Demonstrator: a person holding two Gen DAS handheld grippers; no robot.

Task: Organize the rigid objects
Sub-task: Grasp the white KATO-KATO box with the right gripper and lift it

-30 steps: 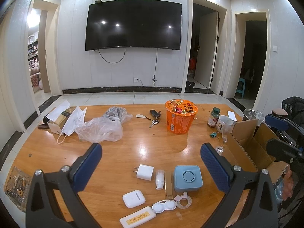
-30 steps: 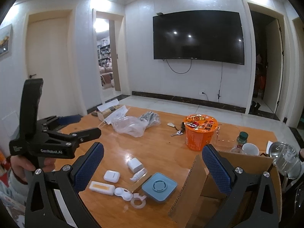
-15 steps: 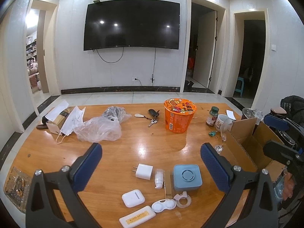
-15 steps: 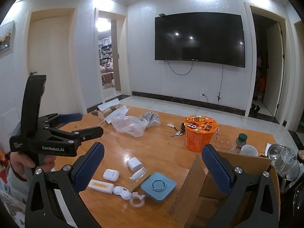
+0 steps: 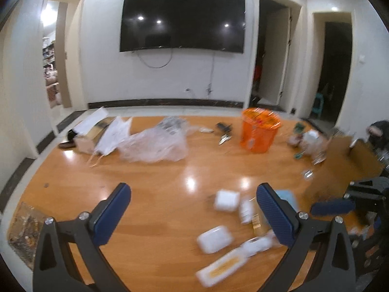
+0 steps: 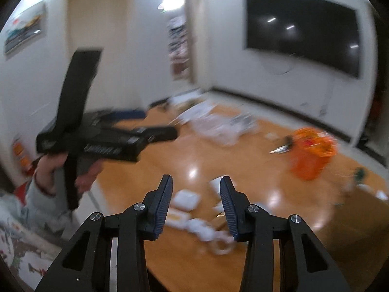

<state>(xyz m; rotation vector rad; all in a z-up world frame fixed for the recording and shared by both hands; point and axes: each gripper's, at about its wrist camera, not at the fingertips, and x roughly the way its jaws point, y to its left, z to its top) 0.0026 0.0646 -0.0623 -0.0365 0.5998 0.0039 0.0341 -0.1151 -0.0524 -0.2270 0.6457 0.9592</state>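
Both views are blurred by motion. Small rigid items lie at the near right of the wooden table (image 5: 150,194): a white charger (image 5: 226,200), a white earbud case (image 5: 214,239), a flat white case with a yellow label (image 5: 220,270) and a blue square box (image 5: 288,198) partly hidden behind my finger. My left gripper (image 5: 194,215) is open and empty above the table, left of the items. My right gripper (image 6: 196,205) is partly closed with a gap and empty, above the earbud case (image 6: 186,199) and labelled case (image 6: 177,217). The left gripper shows in the right wrist view (image 6: 136,133).
An orange noodle cup (image 5: 259,132), keys (image 5: 223,131), a clear plastic bag (image 5: 155,143), face masks and a small carton (image 5: 90,138) stand at the back. A cardboard box (image 6: 350,221) sits at the right. Bottles and a glass (image 5: 313,143) stand near it.
Both grippers swung left and moved fast, blurring the views. The right gripper's jaws narrowed from wide open to a small gap. The items now sit to the right in the left wrist view.
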